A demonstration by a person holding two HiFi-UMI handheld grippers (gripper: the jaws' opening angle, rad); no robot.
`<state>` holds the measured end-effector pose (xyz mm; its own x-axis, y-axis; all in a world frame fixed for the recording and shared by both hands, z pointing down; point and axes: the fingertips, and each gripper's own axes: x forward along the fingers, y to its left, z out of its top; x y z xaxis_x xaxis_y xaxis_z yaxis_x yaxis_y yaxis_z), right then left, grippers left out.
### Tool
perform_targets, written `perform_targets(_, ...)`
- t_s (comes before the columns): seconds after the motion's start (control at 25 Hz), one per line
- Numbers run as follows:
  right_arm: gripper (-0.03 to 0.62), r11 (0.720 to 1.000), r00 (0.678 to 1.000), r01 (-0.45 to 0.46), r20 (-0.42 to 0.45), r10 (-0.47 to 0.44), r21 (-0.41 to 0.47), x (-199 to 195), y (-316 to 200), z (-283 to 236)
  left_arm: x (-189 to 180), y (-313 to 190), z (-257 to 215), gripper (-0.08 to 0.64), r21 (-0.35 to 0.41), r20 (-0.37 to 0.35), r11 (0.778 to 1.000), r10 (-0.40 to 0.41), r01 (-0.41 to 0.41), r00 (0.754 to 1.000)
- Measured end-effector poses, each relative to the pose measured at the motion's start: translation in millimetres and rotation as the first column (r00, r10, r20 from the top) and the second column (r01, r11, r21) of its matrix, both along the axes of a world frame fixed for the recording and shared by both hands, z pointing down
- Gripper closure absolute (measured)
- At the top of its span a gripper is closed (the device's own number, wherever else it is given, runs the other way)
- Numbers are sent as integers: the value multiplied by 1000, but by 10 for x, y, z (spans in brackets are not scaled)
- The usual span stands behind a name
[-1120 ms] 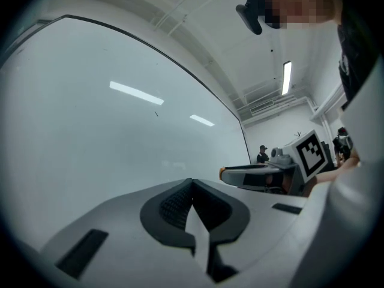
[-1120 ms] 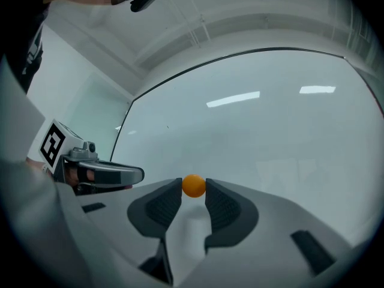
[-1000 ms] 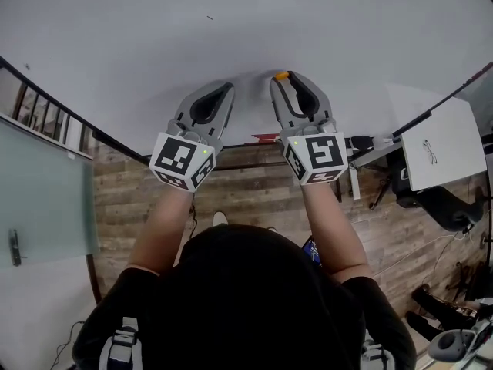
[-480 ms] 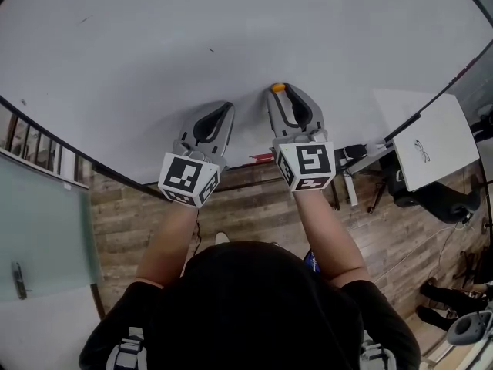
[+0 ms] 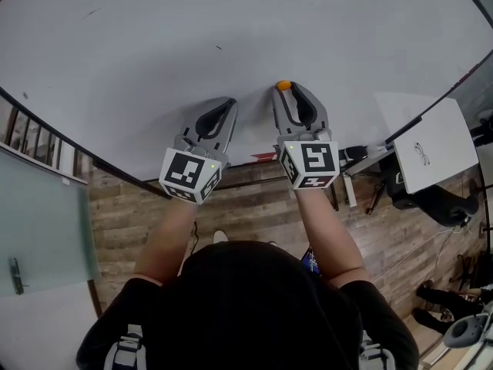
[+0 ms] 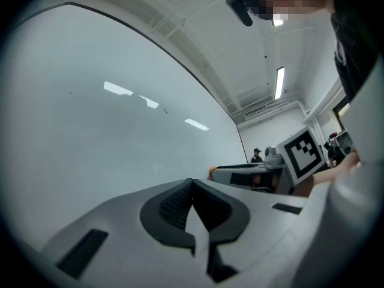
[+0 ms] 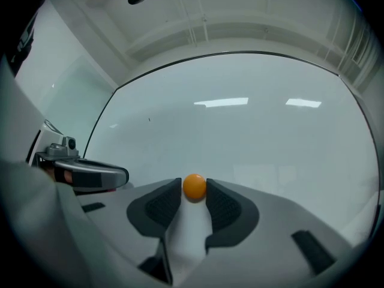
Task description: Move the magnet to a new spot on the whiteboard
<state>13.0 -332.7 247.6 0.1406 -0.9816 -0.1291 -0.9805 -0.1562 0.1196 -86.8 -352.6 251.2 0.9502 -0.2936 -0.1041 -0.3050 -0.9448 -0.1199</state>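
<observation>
A small round orange magnet (image 7: 194, 186) sits between the tips of my right gripper (image 7: 194, 188), whose jaws are shut on it against the whiteboard (image 7: 240, 137). In the head view the magnet (image 5: 283, 85) shows at the tip of the right gripper (image 5: 286, 91), low on the whiteboard (image 5: 231, 37). My left gripper (image 5: 229, 103) points at the board just left of it, with its jaws shut and nothing between them. In the left gripper view its jaws (image 6: 191, 183) meet, and the right gripper (image 6: 240, 174) shows beyond with an orange speck at its tip.
The board's dark frame (image 5: 54, 141) runs along its lower edge. Below is wood flooring (image 5: 254, 199). A white table (image 5: 427, 141) with a chair stands at the right. A glass door (image 5: 38, 206) is at the left. A person stands far off in the left gripper view.
Both grippers and the magnet have shifted slightly lower on the board compared with one second ago. Over the last half second they have barely moved.
</observation>
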Motion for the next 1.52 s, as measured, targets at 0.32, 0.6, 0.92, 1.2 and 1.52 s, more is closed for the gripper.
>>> perform_targets(0.32,460,998,998,61,-8,-61,-4,-124,193,11,-51,63,-39,558,8,8,1000,23,-23,1000)
perform_targets(0.6,530,986,986,162,31,-162,-25,-206,506,103,-105,291,-73,558,32,-9,995,92,-91,996)
perform_targets(0.92,591,979,979,204,28,-203,-31,-294,880,133,-74,565,44,558,32,-2,989,143,-143,990)
perform_targets(1.2,592,976,976,215,55,-212,-48,-335,993,289,-50,693,155,558,3,13,986,169,-169,986)
perform_targets(1.52,592,975,974,216,76,-211,-60,-331,1002,393,-24,695,260,558,-12,31,984,176,-175,984)
